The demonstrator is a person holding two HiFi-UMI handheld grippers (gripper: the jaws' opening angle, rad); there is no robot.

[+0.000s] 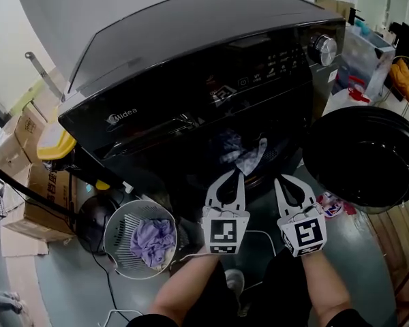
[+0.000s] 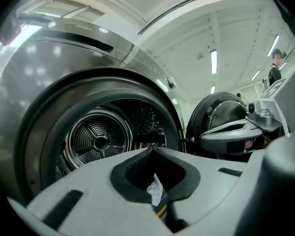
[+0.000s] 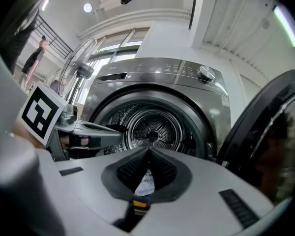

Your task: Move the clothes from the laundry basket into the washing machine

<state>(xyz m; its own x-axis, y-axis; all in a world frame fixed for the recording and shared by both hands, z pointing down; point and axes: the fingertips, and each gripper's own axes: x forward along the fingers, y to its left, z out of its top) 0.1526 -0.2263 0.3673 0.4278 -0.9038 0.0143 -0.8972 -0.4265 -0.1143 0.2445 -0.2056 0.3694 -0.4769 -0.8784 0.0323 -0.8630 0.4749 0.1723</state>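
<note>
The black front-loading washing machine (image 1: 191, 60) fills the middle, its round door (image 1: 368, 159) swung open to the right. Blue and white clothes (image 1: 247, 157) lie in the drum mouth. My left gripper (image 1: 238, 174) and right gripper (image 1: 278, 178) sit side by side just in front of that opening, both shut with nothing between the tips. The left gripper view looks along its shut jaws (image 2: 150, 149) into the steel drum (image 2: 99, 141). The right gripper view (image 3: 148, 149) faces the drum (image 3: 152, 132) too. At lower left the white laundry basket (image 1: 116, 223) holds a purple garment (image 1: 153, 240).
Cardboard boxes (image 1: 27, 182) and a yellow object (image 1: 58, 142) stand left of the machine. A dark round fan base (image 1: 92, 223) sits beside the basket. A clear plastic bin (image 1: 368, 56) is at the right rear. The open door (image 3: 270, 146) juts out on the right.
</note>
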